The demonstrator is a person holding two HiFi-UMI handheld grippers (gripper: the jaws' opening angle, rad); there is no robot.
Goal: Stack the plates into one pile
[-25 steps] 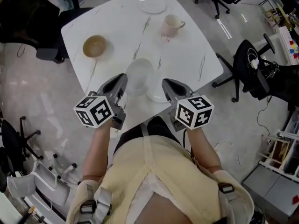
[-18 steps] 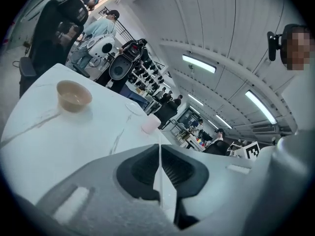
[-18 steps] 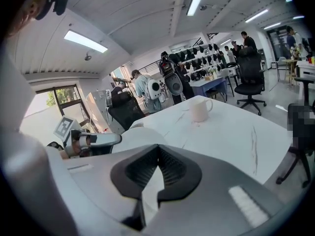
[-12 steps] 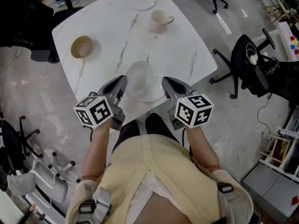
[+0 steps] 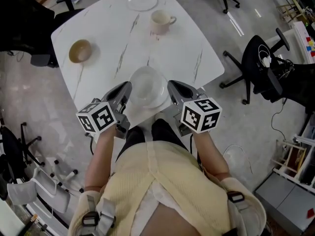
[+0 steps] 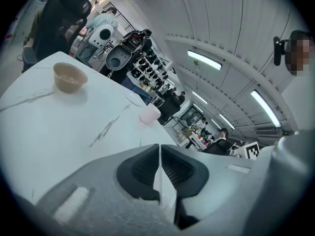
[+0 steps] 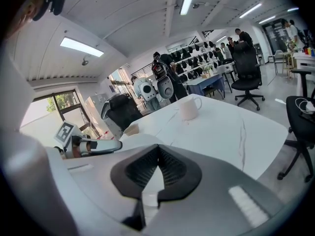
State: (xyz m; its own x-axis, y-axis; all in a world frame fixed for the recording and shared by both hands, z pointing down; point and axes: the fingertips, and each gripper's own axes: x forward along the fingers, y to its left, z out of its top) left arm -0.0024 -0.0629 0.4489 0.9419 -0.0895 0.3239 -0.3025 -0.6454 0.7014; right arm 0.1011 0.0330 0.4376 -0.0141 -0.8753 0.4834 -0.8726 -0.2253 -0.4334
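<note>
Head view: left tool (image 5: 126,89) and right tool (image 5: 173,87) pinch the round white plate (image 5: 146,85) at the marbled counter's (image 5: 189,48) edge; uneven release could drop it.

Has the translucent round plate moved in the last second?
Yes. The translucent round plate has shifted down-right in the head view, away from the white mug and further over the white plate beneath.

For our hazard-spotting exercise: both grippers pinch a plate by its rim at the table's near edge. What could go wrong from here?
1. The left gripper and right gripper clamp the plate only by its thin rim; uneven hand movement might tilt or drop it.
2. It is at the near edge of the table, so a careless set-down could send it off.
3. The far plate lies beyond the mug, which a reach might knock.
</note>
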